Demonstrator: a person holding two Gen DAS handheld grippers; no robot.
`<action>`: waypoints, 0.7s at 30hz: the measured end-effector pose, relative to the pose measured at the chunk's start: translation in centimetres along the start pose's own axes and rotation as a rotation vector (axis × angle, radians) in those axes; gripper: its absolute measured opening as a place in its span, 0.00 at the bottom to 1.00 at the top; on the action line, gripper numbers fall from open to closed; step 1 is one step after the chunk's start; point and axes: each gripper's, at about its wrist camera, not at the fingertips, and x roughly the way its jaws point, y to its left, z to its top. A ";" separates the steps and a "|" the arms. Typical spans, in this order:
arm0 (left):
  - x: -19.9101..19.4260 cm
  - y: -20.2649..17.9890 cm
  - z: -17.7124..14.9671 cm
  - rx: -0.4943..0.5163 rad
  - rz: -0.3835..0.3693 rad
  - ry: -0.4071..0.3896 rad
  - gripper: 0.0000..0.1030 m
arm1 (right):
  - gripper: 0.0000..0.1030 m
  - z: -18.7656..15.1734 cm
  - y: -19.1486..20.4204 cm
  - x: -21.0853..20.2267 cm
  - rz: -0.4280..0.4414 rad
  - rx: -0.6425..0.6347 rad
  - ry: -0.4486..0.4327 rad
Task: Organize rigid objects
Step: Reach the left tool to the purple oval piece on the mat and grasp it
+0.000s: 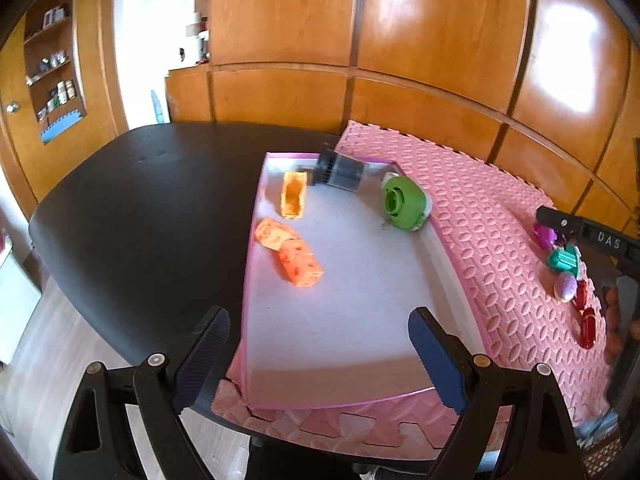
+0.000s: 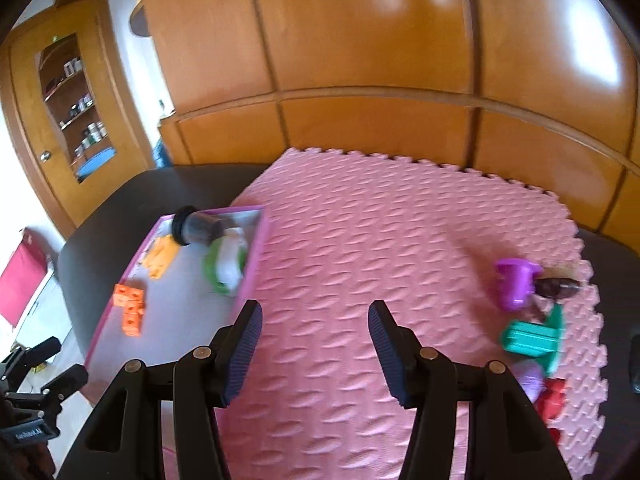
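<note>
tray: a shallow pink-rimmed rectangular tray with a pale grey floor [image 1: 256,240] lies on the left part of the pink mat, its left edge over the dark table.
in the tray: a green round plastic spool-like piece [image 1: 402,202] at the right wall, a dark ribbed cylinder [image 1: 338,170] on its side at the far wall, an orange open rectangular trough [image 1: 294,198], and two orange perforated blocks [image 1: 290,256] touching each other near the left wall.
on the mat: well apart from the tray, at the mat's right edge, a purple plastic cup-shaped piece [image 2: 514,282], a teal ribbed plastic piece [image 2: 534,338], a blurred lilac rounded piece [image 2: 530,378] and red plastic pieces [image 2: 554,398] sit close together.
left gripper [image 1: 320,360]: tilted downward over the tray's near end, jaws spread wide, nothing between them.
right gripper [image 2: 314,350]: tilted downward over bare mat between tray and right-hand cluster, jaws parted, empty.
writing: "das" reads on the right gripper's body in the left wrist view; a small label on the left one is too blurred to read.
surface: a pink embossed interlocking foam mat [image 2: 360,240] on a dark rounded table [image 1: 140,200].
surroundings: glossy wooden wall panels [image 1: 440,40].
</note>
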 end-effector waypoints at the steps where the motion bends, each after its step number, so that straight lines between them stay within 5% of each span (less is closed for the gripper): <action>1: 0.0 -0.3 0.0 0.007 -0.004 0.001 0.89 | 0.54 0.0 -0.8 -0.4 -0.014 0.009 -0.007; 14: 0.6 -4.2 -0.3 0.104 -0.060 0.042 0.89 | 0.54 -1.2 -14.3 -4.5 -0.248 0.202 -0.085; 21: 1.1 -6.0 0.4 0.132 -0.071 0.063 0.89 | 0.54 -3.7 -21.1 -4.4 -0.308 0.455 -0.068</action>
